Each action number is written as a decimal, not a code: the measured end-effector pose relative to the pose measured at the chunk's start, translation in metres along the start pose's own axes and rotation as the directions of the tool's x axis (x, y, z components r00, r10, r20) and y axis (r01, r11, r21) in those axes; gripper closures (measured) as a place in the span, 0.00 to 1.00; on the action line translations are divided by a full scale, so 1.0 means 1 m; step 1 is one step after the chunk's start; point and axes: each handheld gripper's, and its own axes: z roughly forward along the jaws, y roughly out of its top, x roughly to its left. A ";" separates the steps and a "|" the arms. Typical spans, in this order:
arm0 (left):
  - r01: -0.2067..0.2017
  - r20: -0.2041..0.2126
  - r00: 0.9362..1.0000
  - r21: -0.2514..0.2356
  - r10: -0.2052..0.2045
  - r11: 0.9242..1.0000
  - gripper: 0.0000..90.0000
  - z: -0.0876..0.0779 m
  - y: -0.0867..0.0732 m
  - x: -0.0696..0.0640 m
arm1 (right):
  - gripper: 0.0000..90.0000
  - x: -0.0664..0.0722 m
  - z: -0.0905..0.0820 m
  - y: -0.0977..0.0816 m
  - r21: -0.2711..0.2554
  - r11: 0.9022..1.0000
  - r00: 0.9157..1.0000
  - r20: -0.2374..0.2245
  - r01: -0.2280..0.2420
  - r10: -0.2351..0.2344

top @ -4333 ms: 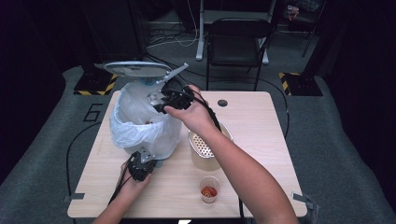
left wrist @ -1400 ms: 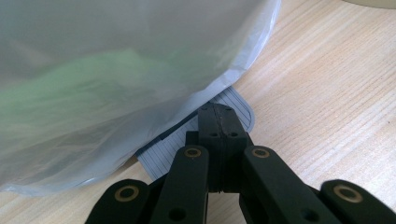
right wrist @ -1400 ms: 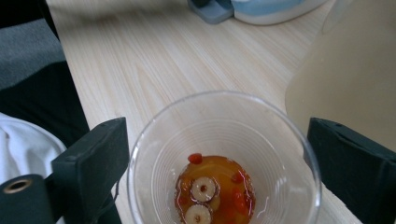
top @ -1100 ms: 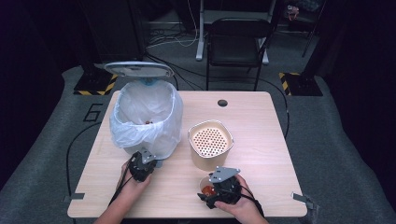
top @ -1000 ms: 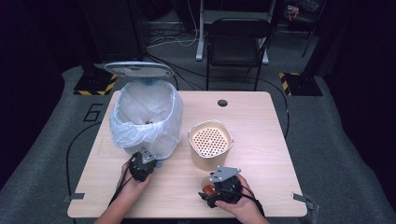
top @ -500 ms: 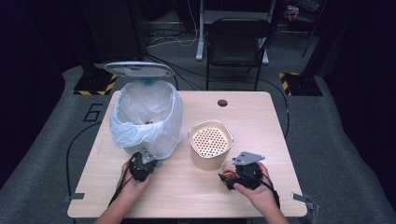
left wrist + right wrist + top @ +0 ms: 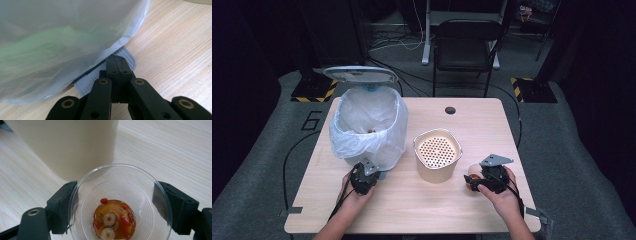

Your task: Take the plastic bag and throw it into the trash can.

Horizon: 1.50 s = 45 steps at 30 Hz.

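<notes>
- Clear plastic cup (image 7: 120, 202) with amber liquid, red berries and pale slices sits clamped across its rim in the right claw (image 7: 474, 182), just beside the cream perforated strainer pot (image 7: 437, 152) on the wooden surface (image 7: 492, 125).
- Keep the cup level and carry it slowly over the strainer before tipping, so nothing spills short.
- Left claw (image 7: 116, 65), shut with nothing between its tips, presses the grey ribbed pedal (image 7: 125, 56) under the white-bagged bin (image 7: 368, 125).
- Against a second ago, the cup has travelled rightward along the front edge; the left hand has stayed put.

Dark lab or studio, wooden table (image 7: 492, 125), folding chair (image 7: 464, 47), floor cables (image 7: 399, 37), hazard-striped stands (image 7: 314, 92)
</notes>
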 end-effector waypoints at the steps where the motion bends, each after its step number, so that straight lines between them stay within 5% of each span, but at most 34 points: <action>1: -0.001 0.000 1.000 0.000 0.001 1.000 1.00 0.000 0.000 0.000 | 0.23 -0.002 0.000 -0.001 0.006 1.000 1.000 0.002 0.004 -0.004; 21: -0.001 -0.002 1.000 0.000 0.001 1.000 1.00 0.000 0.000 0.000 | 0.22 -0.038 -0.007 -0.014 -0.003 0.996 0.994 0.072 -0.084 0.084; 30: 0.000 -0.001 1.000 0.001 0.000 1.000 1.00 0.000 0.000 0.000 | 0.13 -0.039 -0.011 -0.009 -0.012 0.995 0.992 0.075 -0.103 0.104; 35: -0.003 -0.003 1.000 0.002 0.003 1.000 1.00 0.000 0.000 0.000 | 0.13 -0.032 -0.022 0.007 -0.048 0.997 0.995 0.069 -0.066 0.070; 38: -0.004 -0.004 1.000 0.003 0.004 1.000 1.00 0.000 0.000 0.000 | 0.22 -0.024 -0.028 0.024 -0.076 0.996 0.998 0.049 -0.042 0.046; 40: -0.001 -0.007 1.000 -0.001 0.001 1.000 1.00 0.000 0.000 -0.001 | 0.37 -0.018 -0.028 0.039 -0.096 0.995 0.999 0.012 -0.035 0.036; 45: 0.001 -0.004 1.000 0.001 -0.001 1.000 1.00 0.000 0.000 -0.001 | 0.54 -0.008 -0.014 0.070 -0.095 0.995 1.000 -0.022 -0.007 0.005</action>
